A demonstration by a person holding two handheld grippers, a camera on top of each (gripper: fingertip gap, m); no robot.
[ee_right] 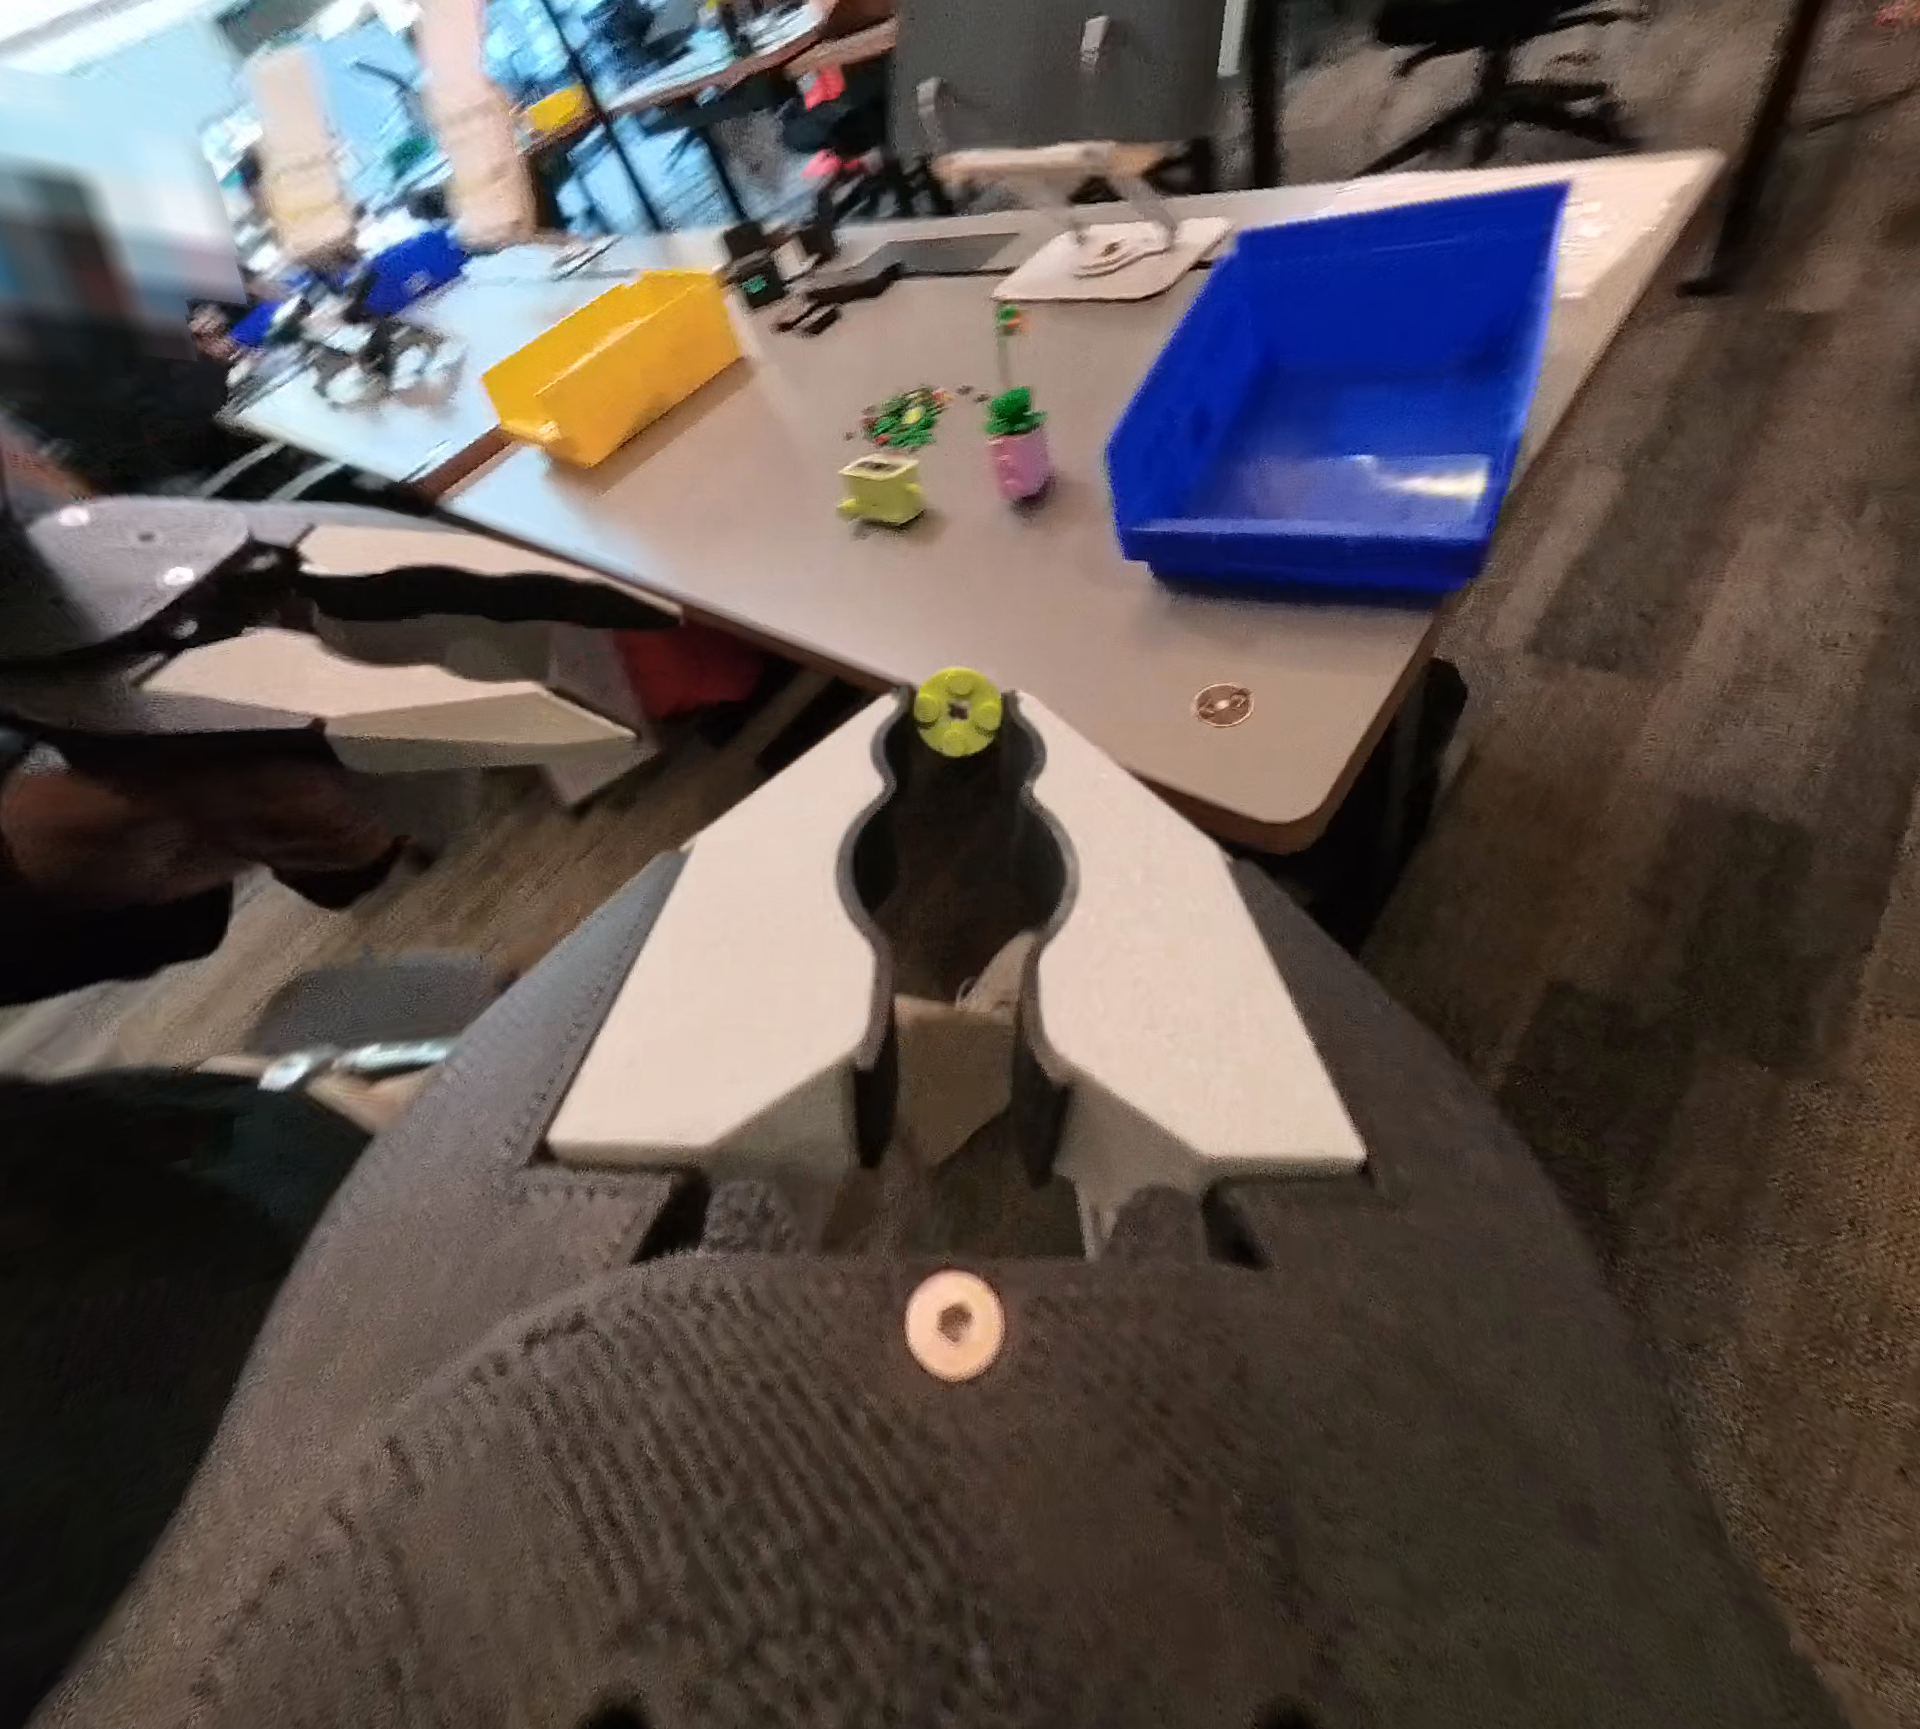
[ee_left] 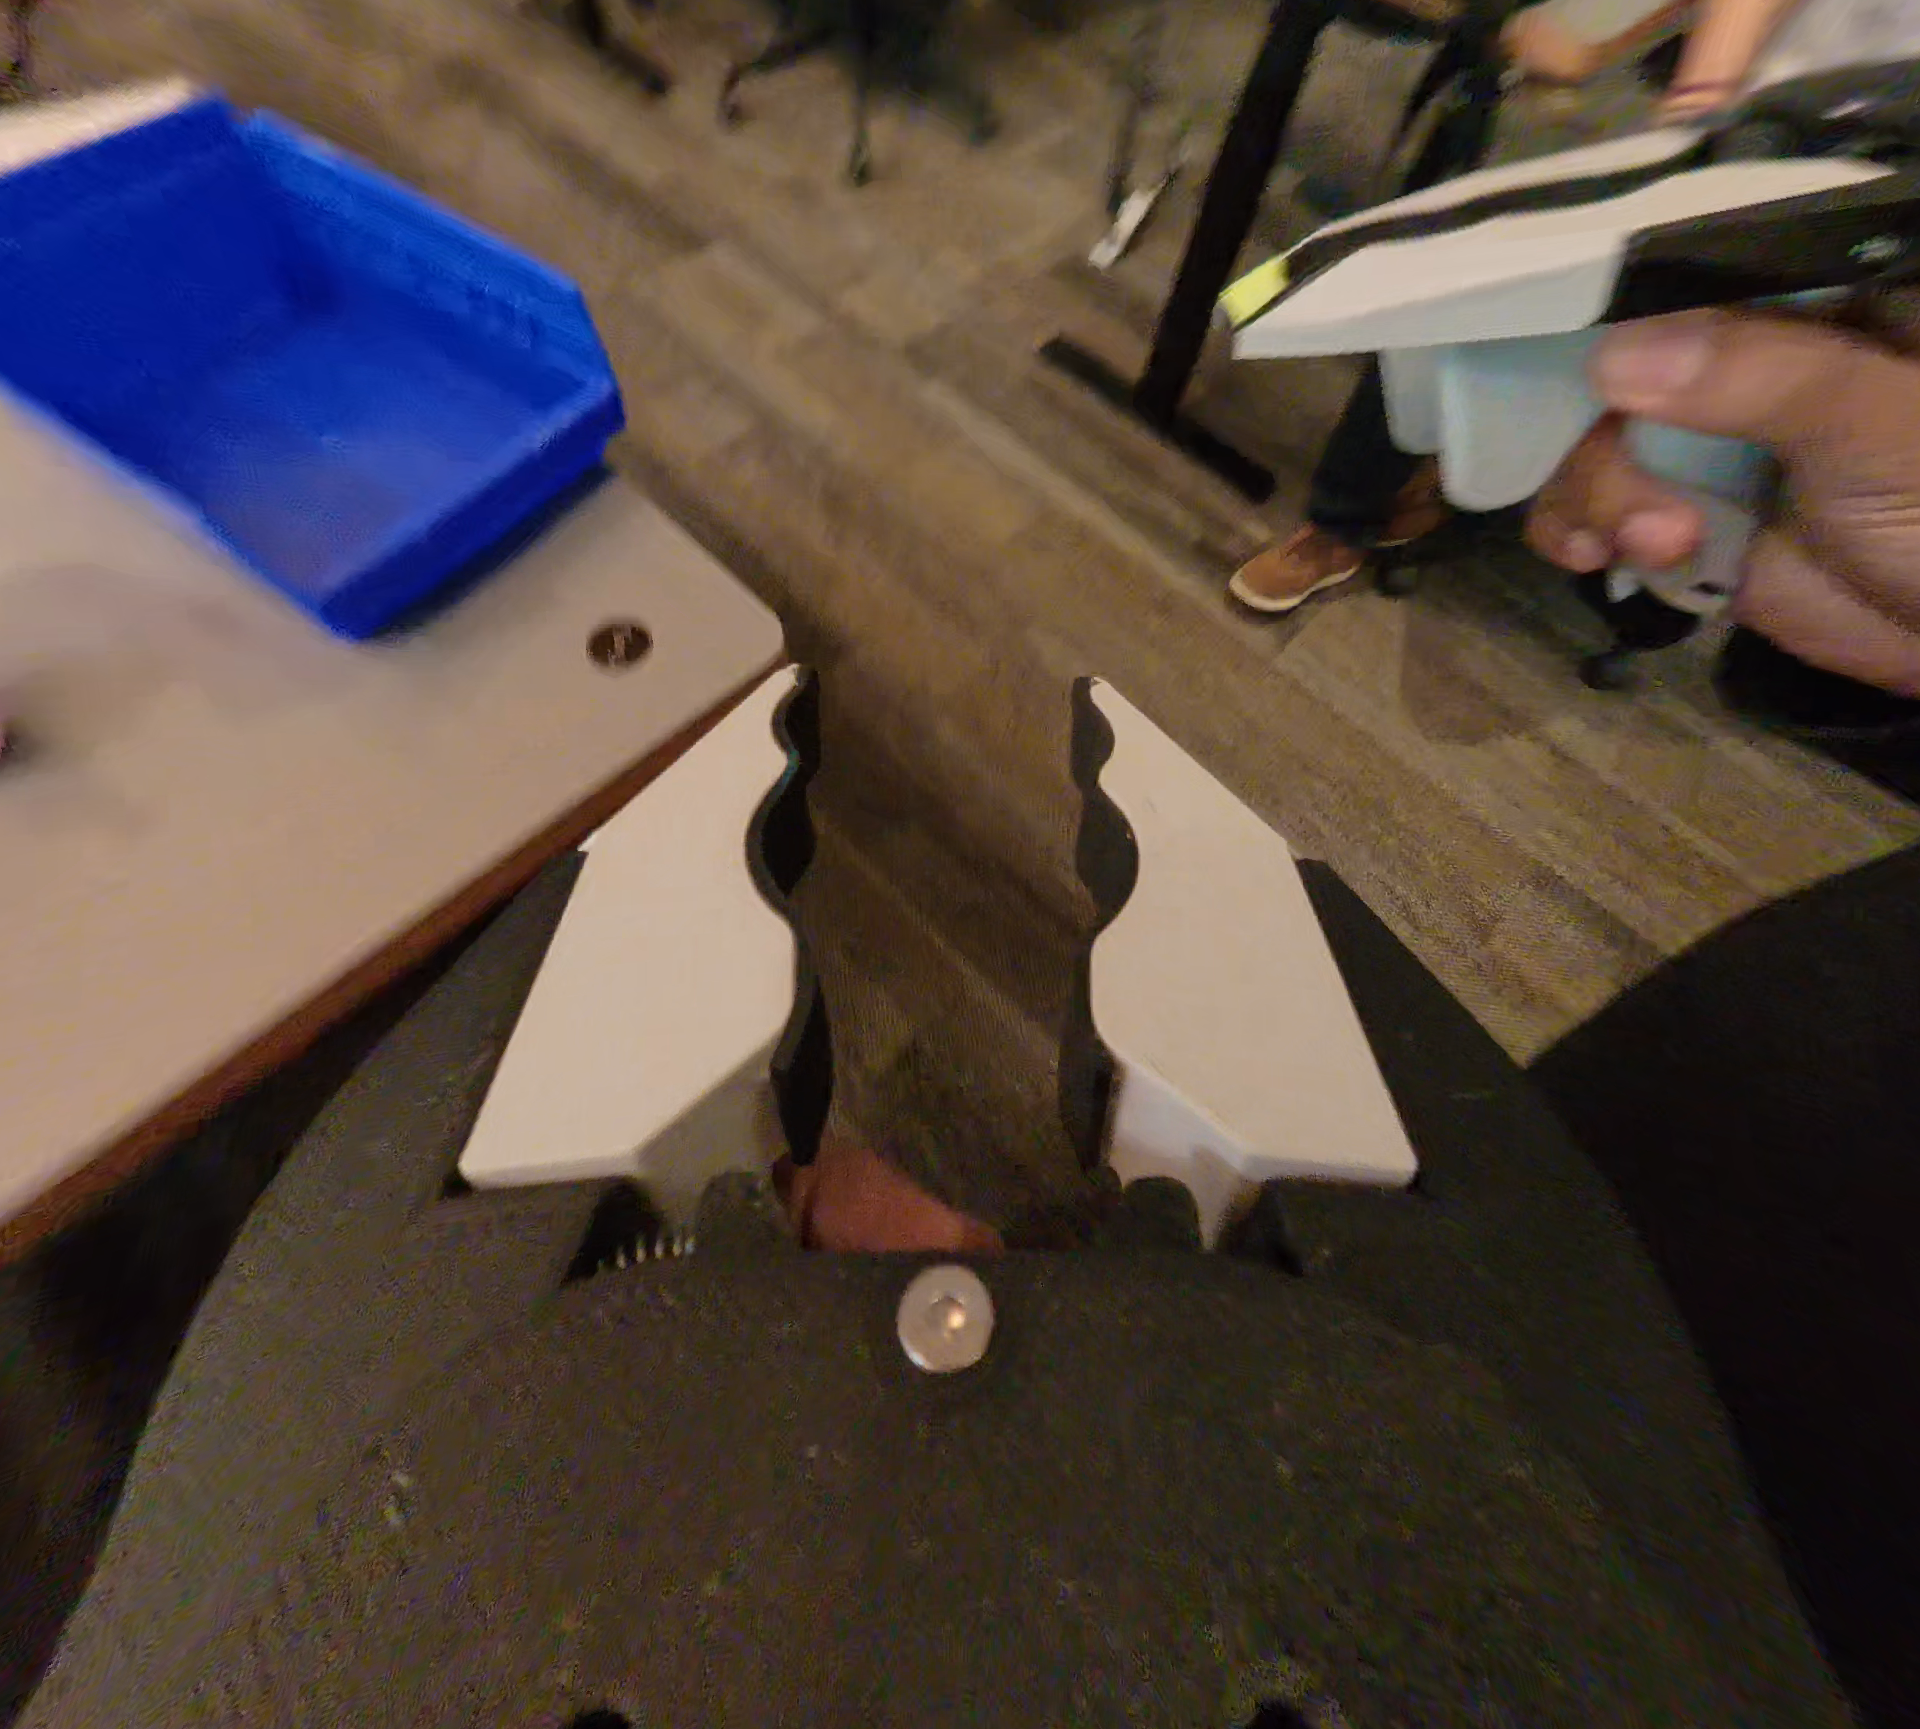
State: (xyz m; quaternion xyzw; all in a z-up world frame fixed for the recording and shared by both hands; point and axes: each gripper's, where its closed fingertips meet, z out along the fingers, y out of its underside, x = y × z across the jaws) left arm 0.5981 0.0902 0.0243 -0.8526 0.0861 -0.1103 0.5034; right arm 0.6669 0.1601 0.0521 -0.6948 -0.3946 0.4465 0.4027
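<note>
Two claws off the tabletop [ee_right: 1039, 619] edge: right claw [ee_right: 957, 715] clamped on a lime round stud brick [ee_right: 956, 711], short of the blue bin [ee_right: 1340, 422]; left claw [ee_left: 940, 692] apart, empty. Keep the pinch square.

The left gripper [ee_left: 940, 848] has a rough, grainy black printed body, matt pale plastic fingers [ee_left: 665, 973] and a shiny metal screw [ee_left: 943, 1318]. The right gripper [ee_right: 957, 713], of the same grainy black and matt grey plastic, pinches a lime round plastic stud piece [ee_right: 957, 711]. The bench [ee_right: 935, 578] has a smooth matt grey top with a wood-brown edge. Resting on the bench, the blue bin [ee_right: 1340, 412] is glossy plastic and the yellow bin [ee_right: 613, 370] smooth plastic. The floor [ee_left: 1039, 391] beside the bench is rough woven carpet.
</note>
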